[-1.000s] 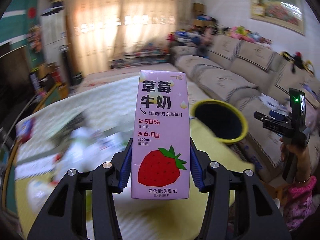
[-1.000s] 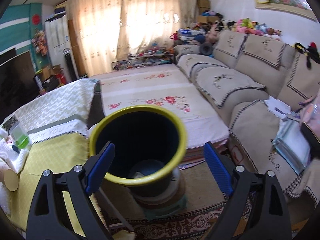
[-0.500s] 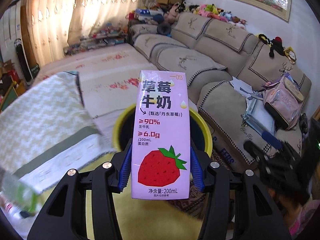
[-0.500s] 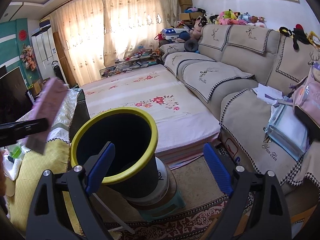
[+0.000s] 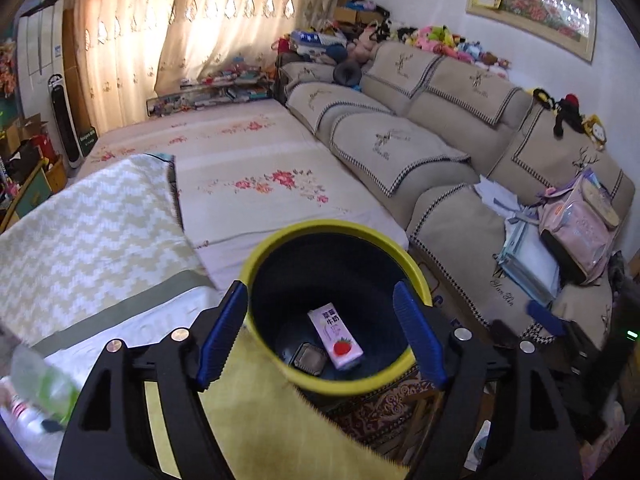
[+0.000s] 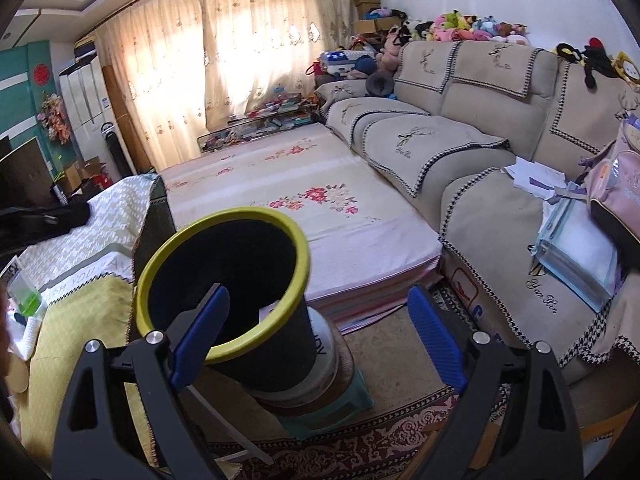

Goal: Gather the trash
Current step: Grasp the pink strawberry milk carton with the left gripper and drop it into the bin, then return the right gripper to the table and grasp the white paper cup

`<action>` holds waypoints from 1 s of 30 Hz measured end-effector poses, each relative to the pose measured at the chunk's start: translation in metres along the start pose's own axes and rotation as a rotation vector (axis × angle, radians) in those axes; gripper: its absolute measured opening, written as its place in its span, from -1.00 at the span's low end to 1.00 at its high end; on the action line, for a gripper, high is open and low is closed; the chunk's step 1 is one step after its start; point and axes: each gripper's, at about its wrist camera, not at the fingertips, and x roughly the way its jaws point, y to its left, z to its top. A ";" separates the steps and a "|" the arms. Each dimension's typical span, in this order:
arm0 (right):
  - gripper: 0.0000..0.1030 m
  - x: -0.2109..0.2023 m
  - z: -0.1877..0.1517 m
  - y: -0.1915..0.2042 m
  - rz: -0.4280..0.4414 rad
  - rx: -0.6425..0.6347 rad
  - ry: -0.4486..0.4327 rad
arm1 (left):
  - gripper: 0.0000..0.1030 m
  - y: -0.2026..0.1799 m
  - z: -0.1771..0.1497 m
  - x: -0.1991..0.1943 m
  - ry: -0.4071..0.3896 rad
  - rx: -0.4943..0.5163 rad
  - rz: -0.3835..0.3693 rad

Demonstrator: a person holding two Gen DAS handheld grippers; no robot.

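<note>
A black trash bin with a yellow rim (image 5: 280, 372) stands beside the table. A pink strawberry milk carton (image 5: 335, 340) lies inside it on the bottom, next to another dark piece of trash (image 5: 309, 360). My left gripper (image 5: 320, 344) is open and empty, held right above the bin's mouth. My right gripper (image 6: 316, 344) is open and empty, beside and to the right of the same bin (image 6: 264, 368). A clear plastic bottle with a green label (image 5: 44, 384) lies blurred at the left edge of the table.
The table has a yellow cloth (image 5: 256, 432) and a zigzag cloth (image 5: 88, 236). The bin stands on a stool (image 6: 328, 412) on a patterned rug. A floral mat (image 6: 304, 216) and a beige sofa (image 6: 472, 148) with a pink backpack (image 5: 580, 228) lie beyond.
My left gripper opened and the milk carton dropped into the bin. The left view tilted down over the bin's mouth. The right gripper stayed open and shifted slightly.
</note>
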 end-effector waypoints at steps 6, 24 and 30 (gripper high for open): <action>0.68 -0.001 -0.003 0.035 0.079 -0.064 0.013 | 0.66 0.023 -0.024 -0.087 -0.104 0.001 0.047; 0.68 -0.057 -0.057 0.244 0.604 -0.419 0.093 | 0.76 0.201 -0.161 -0.279 -0.223 -0.319 0.488; 0.72 -0.073 -0.078 0.290 0.640 -0.451 0.126 | 0.76 0.225 -0.188 -0.297 -0.237 -0.368 0.523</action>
